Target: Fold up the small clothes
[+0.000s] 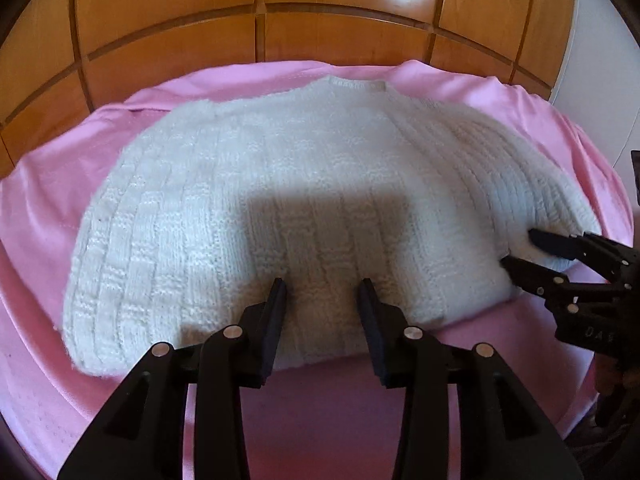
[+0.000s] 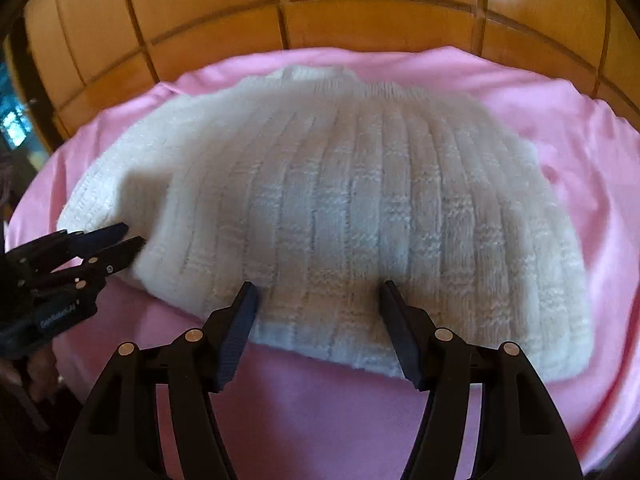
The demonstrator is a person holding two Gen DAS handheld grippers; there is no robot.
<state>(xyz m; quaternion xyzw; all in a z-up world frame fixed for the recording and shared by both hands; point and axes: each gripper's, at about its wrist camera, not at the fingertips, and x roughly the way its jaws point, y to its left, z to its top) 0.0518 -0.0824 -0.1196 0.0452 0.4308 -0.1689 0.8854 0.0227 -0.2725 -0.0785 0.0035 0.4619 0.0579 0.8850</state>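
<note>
A small white knitted sweater (image 1: 280, 208) lies flat on a pink cloth (image 1: 48, 208), neck away from me, sleeves spread to both sides. It also shows in the right wrist view (image 2: 340, 208). My left gripper (image 1: 322, 286) is open, its fingertips over the sweater's near hem. My right gripper (image 2: 318, 290) is open, its fingertips over the near hem too. In the left wrist view the right gripper (image 1: 518, 248) shows at the right, by the sweater's right corner. In the right wrist view the left gripper (image 2: 132, 238) shows at the left, by the left sleeve end.
The pink cloth (image 2: 560, 128) covers the whole work surface. Wooden panelled doors (image 1: 256, 8) stand close behind it. A white wall (image 1: 608, 60) is at the far right.
</note>
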